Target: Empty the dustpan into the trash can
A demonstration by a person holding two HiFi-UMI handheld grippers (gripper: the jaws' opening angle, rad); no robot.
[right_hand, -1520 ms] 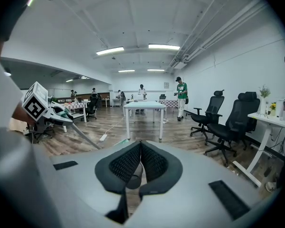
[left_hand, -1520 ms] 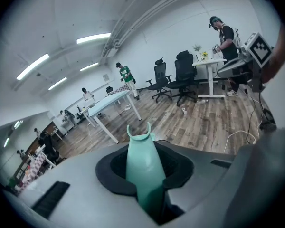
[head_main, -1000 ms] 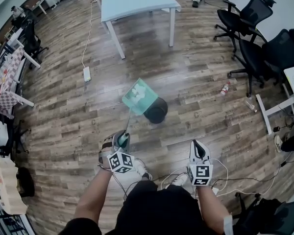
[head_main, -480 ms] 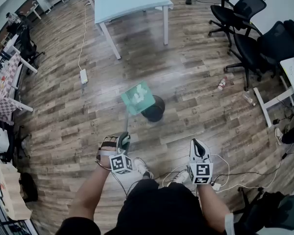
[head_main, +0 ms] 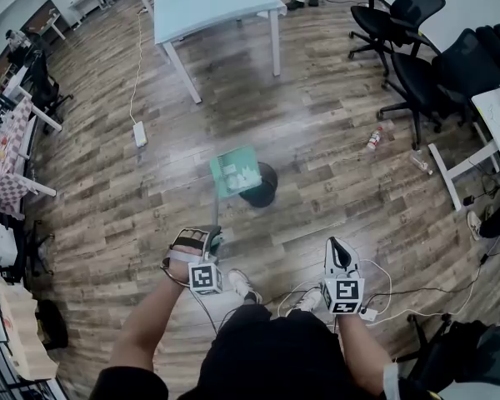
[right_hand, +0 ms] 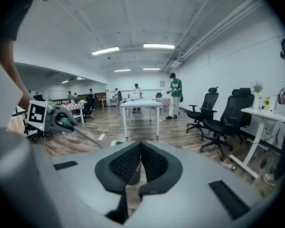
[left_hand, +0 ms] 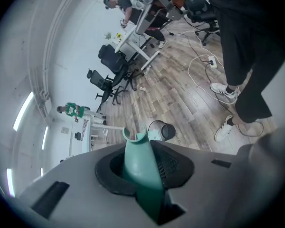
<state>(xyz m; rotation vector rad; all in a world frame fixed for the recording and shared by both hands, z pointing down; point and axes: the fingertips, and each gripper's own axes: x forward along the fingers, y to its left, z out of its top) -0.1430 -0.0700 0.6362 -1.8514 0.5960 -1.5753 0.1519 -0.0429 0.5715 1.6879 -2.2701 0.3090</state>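
Head view: left gripper (head_main: 208, 238) holds teal dustpan (head_main: 235, 172) up over black trash can (head_main: 265, 192).
Left fingers (left_hand: 173, 164) clenched on the handle end, per left gripper view. Long axis runs from that grip straight away from the person: handle near, pan end far. Pan overlaps the can's left rim, above the wood floor (head_main: 333, 148), its open face w/ pale patches turned up toward the camera. Right gripper (head_main: 339, 247) well apart to the side; its fingers (right_hand: 156, 164) pressed together, nothing btwn.

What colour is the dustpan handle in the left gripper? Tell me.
Teal green; the dustpan handle shows best in the left gripper view.
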